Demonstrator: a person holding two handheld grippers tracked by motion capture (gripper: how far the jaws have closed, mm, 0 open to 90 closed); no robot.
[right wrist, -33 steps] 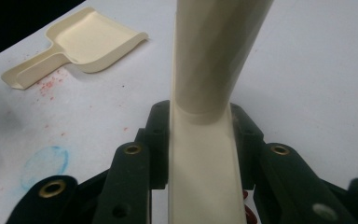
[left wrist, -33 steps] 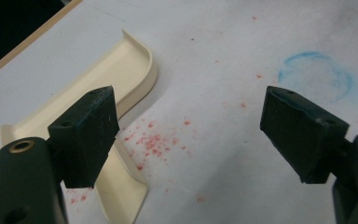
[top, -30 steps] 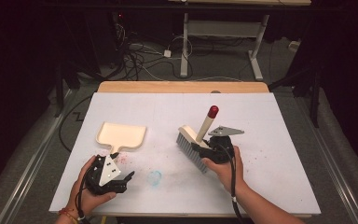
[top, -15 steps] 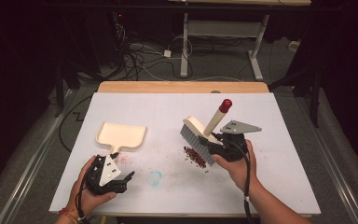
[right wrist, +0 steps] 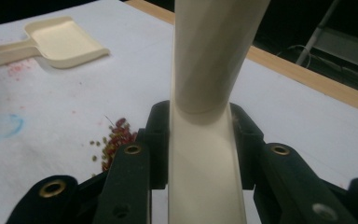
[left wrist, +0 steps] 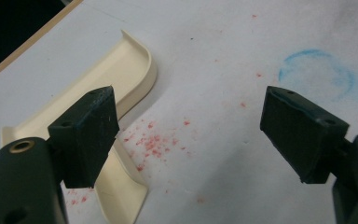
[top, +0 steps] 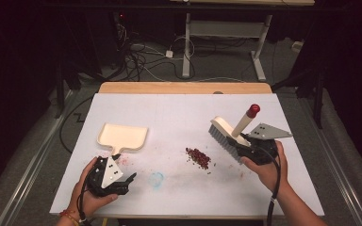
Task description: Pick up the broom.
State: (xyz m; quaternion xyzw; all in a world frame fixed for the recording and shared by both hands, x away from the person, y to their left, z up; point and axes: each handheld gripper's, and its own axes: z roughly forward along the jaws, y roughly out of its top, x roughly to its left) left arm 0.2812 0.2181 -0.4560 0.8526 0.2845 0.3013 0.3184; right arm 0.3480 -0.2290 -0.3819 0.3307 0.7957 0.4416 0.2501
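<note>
A dark room surrounds the white table [top: 179, 108], with cables on the floor [top: 141, 61] and a desk frame [top: 226, 33] beyond its wooden far edge. From the high view, the left gripper [top: 118, 181] rests low on the near-left part of the table in the person's left hand [top: 87, 193], just short of the handle of a cream dustpan [top: 122, 136] that lies flat with its mouth facing the far side. The right gripper [top: 242, 143] is held in the right hand [top: 266, 169] at the right side, clamped on the handle of a cream brush [top: 226, 129] with a red cap at its tip; the bristles sit on or just above the table, and the handle tilts up and to the right. A small heap of red and green crumbs [top: 198, 157] lies between the two grippers, near the brush and well apart from the dustpan.

The left gripper view shows what the high one cannot: its jaws stand wide apart and hold nothing, the dustpan [left wrist: 116, 93] sits behind the left jaw, faint red stains [left wrist: 154, 140] dot the surface between them, and a blue chalky ring [left wrist: 314, 74] marks the table farther off.

The right gripper view shows the brush handle [right wrist: 205, 140] pinched tightly between both jaws, the crumbs [right wrist: 114, 140] lying left of it, and the dustpan [right wrist: 60, 42] far off at upper left.
</note>
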